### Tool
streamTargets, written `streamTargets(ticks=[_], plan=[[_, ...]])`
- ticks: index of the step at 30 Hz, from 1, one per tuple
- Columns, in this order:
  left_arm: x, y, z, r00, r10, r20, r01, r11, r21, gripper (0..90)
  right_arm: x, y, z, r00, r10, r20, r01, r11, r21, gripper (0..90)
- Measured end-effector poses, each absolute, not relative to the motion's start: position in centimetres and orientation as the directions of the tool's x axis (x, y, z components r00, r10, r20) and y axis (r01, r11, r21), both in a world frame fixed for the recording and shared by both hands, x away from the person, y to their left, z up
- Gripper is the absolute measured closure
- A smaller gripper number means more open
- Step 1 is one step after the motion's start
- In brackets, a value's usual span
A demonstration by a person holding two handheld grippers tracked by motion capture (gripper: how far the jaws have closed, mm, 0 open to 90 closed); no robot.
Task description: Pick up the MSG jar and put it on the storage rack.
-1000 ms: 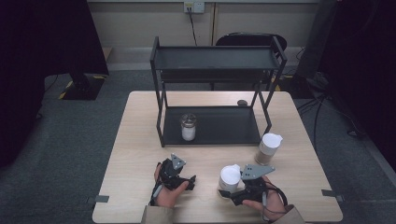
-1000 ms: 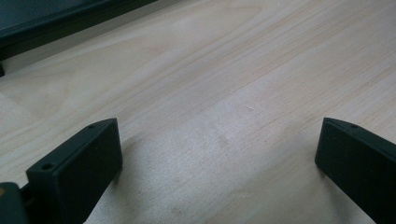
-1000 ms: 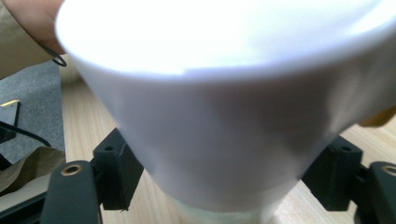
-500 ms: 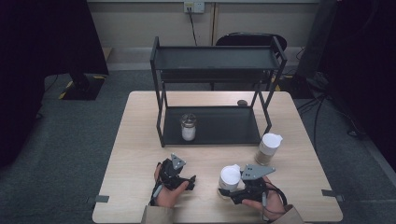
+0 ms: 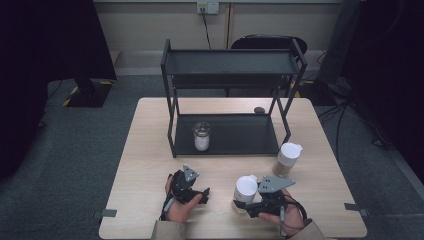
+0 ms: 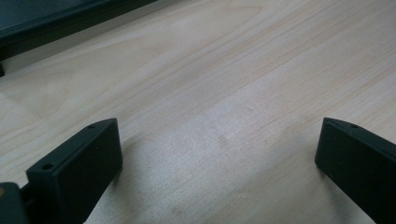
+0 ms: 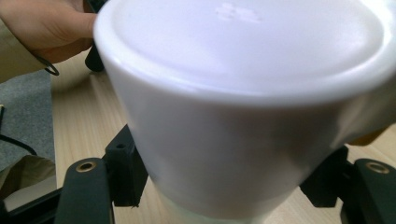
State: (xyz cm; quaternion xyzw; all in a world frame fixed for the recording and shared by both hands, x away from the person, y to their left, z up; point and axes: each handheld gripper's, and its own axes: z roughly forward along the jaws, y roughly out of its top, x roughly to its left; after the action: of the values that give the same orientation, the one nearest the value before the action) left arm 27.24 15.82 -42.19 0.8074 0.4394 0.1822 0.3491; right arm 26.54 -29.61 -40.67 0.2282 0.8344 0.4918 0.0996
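Both grippers sit low at the near edge of the table [image 5: 150,130] in the high view; the left gripper [image 5: 202,191] lies on bare wood with its jaws spread wide and nothing between them, while the right gripper [image 5: 242,207] has just been closing and now pinches the white-lidded jar [image 5: 245,192] that stands upright on the table just in front of the person's right hand [image 5: 287,220]; I count three jars in all from here: this one, a second white-capped jar [image 5: 287,159] standing near it toward the right, outside the rack's front right leg, and a small glass jar [image 5: 201,136] with white contents on the lower shelf of the black two-tier rack [image 5: 230,62], of which there is one; a single small dark object [image 5: 259,110] lies on the table behind the rack, too small to make out; no writing can be read on any jar; in the left gripper view the two black jaws stand far apart over pale wood grain [image 6: 224,93], with the dark edge of the rack at the top left; in the right gripper view the held jar's white lid [image 7: 243,70] looms close between the two jaws, which press on the jar from both sides, and the person's left hand [image 7: 44,25] shows at the top left; a faint raised mark on the lid is too blurred to read.
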Motion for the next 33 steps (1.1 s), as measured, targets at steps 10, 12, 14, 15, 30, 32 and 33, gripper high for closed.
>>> streamTargets(ticks=[10, 12, 14, 15, 30, 32, 33], plan=[[27.2, 15.8, -42.2, 0.547, 0.837, -0.013, 0.582, -0.369, 0.724, 0.0, 26.7, -29.0, -39.5, -0.877, 0.479, 0.028, 0.264, 0.432, 0.862, 30.4], [27.2, 15.8, -42.2, 0.547, 0.837, -0.012, 0.582, -0.370, 0.724, 0.0, 26.8, -28.9, -39.3, -0.876, 0.482, 0.025, 0.261, 0.431, 0.864, 30.4], [27.2, 15.8, -42.2, 0.547, 0.837, -0.013, 0.583, -0.369, 0.724, 0.0, 26.9, -28.7, -39.1, -0.875, 0.483, 0.019, 0.258, 0.433, 0.863, 30.4], [27.2, 15.8, -42.2, 0.547, 0.837, -0.013, 0.582, -0.370, 0.724, 0.0, 26.9, -28.7, -39.0, -0.874, 0.486, 0.019, 0.260, 0.433, 0.863, 30.4], [27.2, 15.8, -42.2, 0.547, 0.837, -0.013, 0.583, -0.370, 0.724, 0.0, 27.7, -28.0, -38.4, -0.853, 0.522, -0.002, 0.265, 0.436, 0.860, 30.4], [27.2, 15.8, -42.2, 0.547, 0.837, -0.013, 0.583, -0.369, 0.724, 0.0, 27.8, -27.9, -38.4, -0.850, 0.527, 0.000, 0.269, 0.433, 0.860, 30.4], [27.2, 15.8, -42.2, 0.547, 0.837, -0.013, 0.582, -0.370, 0.724, 0.0, 27.9, -27.8, -38.3, -0.849, 0.529, -0.004, 0.268, 0.438, 0.858, 30.4]])
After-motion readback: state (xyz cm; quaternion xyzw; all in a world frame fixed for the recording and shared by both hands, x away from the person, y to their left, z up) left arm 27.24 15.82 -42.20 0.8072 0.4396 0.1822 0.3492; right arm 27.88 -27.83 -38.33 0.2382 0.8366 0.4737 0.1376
